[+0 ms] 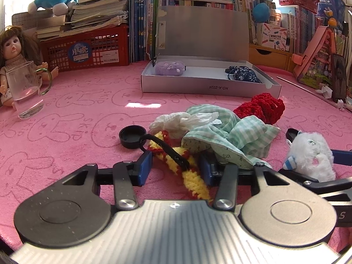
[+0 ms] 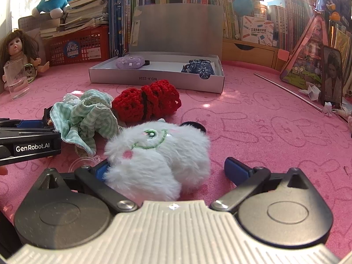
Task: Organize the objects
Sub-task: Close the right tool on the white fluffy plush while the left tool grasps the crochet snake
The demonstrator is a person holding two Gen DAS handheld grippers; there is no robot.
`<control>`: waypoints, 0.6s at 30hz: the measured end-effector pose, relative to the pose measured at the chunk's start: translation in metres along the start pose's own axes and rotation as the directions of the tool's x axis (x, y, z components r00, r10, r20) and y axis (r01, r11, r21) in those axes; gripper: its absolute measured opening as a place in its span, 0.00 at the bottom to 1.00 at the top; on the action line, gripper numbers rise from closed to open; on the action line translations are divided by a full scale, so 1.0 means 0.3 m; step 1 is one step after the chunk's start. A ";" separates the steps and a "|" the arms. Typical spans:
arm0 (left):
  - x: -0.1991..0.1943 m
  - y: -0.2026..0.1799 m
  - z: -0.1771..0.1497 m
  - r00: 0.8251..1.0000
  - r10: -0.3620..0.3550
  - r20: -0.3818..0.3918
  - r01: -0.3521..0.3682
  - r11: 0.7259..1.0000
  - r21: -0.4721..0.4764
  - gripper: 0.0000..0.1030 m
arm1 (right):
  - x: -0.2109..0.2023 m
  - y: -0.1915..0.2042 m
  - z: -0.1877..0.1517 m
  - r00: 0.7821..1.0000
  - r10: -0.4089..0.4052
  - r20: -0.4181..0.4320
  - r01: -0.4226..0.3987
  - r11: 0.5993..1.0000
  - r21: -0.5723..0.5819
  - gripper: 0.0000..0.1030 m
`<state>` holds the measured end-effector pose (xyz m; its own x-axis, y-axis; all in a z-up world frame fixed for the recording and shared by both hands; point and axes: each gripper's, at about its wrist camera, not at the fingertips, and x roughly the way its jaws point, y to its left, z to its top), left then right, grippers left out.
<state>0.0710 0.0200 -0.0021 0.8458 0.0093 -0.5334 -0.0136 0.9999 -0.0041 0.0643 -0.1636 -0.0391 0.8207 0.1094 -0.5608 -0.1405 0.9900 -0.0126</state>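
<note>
Left gripper (image 1: 176,165): jaws part open, straddling the yellow and red knitted strip (image 1: 193,176); neither blue finger looks pressed against it, so I would not call it held.
Knitted strip, long axis: runs slantwise through the gap, from far-left toward the camera body on the right, so the jaws cross it at an angle, not square on.
Black strap (image 1: 167,149): lies on top of the strip between the fingers and leads to the black cap (image 1: 132,136) just beyond the left finger.
Green checked cloth (image 1: 228,136): bunched on the right finger's side, its hem touching that finger.
Right gripper (image 2: 171,167): jaws wide, with the white furry toy (image 2: 158,156) sitting between them.
Toy against the jaws: hard up against the left finger, which its fur partly hides; a clear gap of pink worktop (image 2: 264,114) to the right finger.
Nearer hand: right for the toy, left for the strip; the two grippers are side by side.
Silver box (image 2: 154,79): open, straight ahead and well apart from both, already holding a purple plush (image 2: 131,62) and a blue patterned pouch (image 2: 198,67).
Likely next: closing the right gripper would bring the right finger across to the toy.
</note>
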 end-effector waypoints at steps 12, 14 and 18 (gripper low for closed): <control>-0.082 -0.016 0.015 0.998 -0.032 0.056 0.029 0.998 0.048 0.32 | -0.037 0.011 0.000 1.000 0.018 0.000 -0.018 0.999 -0.040 0.92; -0.093 -0.015 0.023 0.997 -0.032 0.064 0.029 0.998 0.050 0.32 | -0.046 0.006 0.005 1.000 0.024 -0.003 -0.024 0.999 -0.040 0.87; -0.108 -0.020 0.031 0.997 -0.028 0.076 0.024 0.998 0.056 0.32 | -0.061 -0.005 0.018 0.998 0.060 -0.009 -0.060 0.998 -0.026 0.74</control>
<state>0.0485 0.0137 0.0231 0.8839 -0.0178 -0.4674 0.0361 0.9989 0.0303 0.0525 -0.1665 -0.0243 0.8056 0.1673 -0.5684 -0.2038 0.9790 -0.0007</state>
